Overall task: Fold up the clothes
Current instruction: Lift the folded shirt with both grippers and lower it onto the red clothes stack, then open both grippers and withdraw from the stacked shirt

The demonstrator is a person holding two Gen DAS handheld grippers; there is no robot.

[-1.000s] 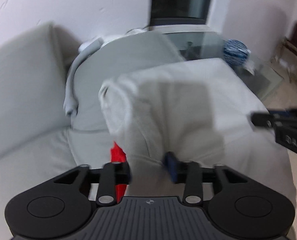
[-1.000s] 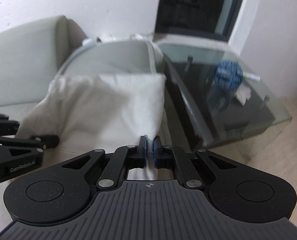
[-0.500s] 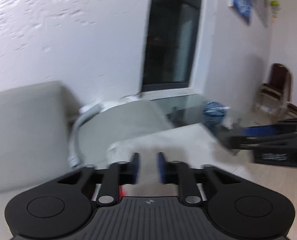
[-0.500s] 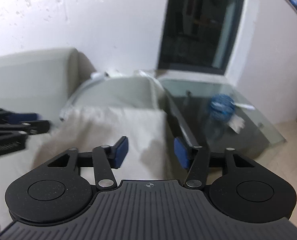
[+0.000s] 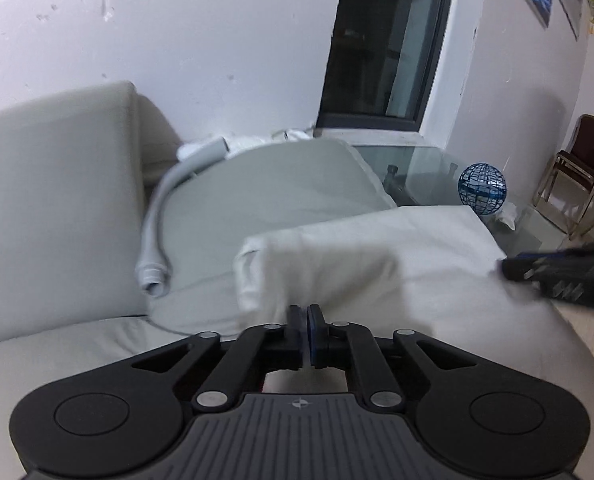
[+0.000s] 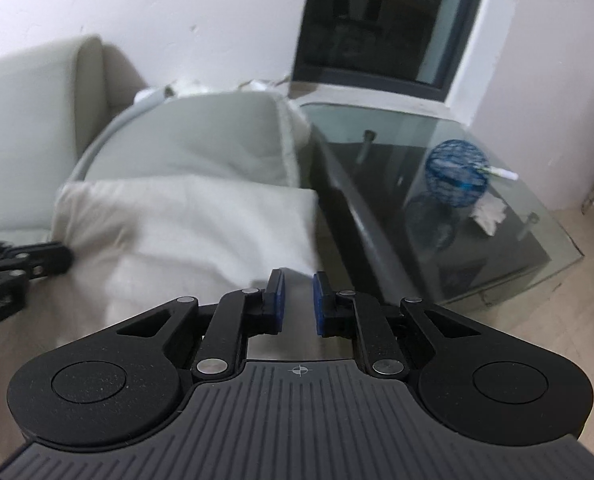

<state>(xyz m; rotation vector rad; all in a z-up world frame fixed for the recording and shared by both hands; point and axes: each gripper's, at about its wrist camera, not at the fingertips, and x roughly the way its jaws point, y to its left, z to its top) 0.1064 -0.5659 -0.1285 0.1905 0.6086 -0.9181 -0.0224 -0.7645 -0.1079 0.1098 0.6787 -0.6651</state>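
Note:
A folded cream-white garment (image 5: 377, 264) lies on the grey sofa seat; it also shows in the right wrist view (image 6: 201, 232). My left gripper (image 5: 305, 316) has its jaws closed together at the garment's near edge; no cloth shows between the pads. My right gripper (image 6: 296, 288) is partly open and empty, just off the garment's right corner. The right gripper also shows at the right edge of the left wrist view (image 5: 561, 276), and the left gripper at the left of the right wrist view (image 6: 21, 264).
A grey sofa backrest (image 5: 57, 208) stands at left, with a grey cushion (image 5: 273, 188) and a grey hose (image 5: 157, 240) behind the garment. A glass table (image 6: 457, 200) with a blue wire ball (image 6: 457, 172) stands right. A chair (image 5: 577, 176) is far right.
My left gripper closed from wide open and came back down to the garment's near edge. My right gripper let go of the garment, opened wide, then narrowed. Both views tilted up, then down.

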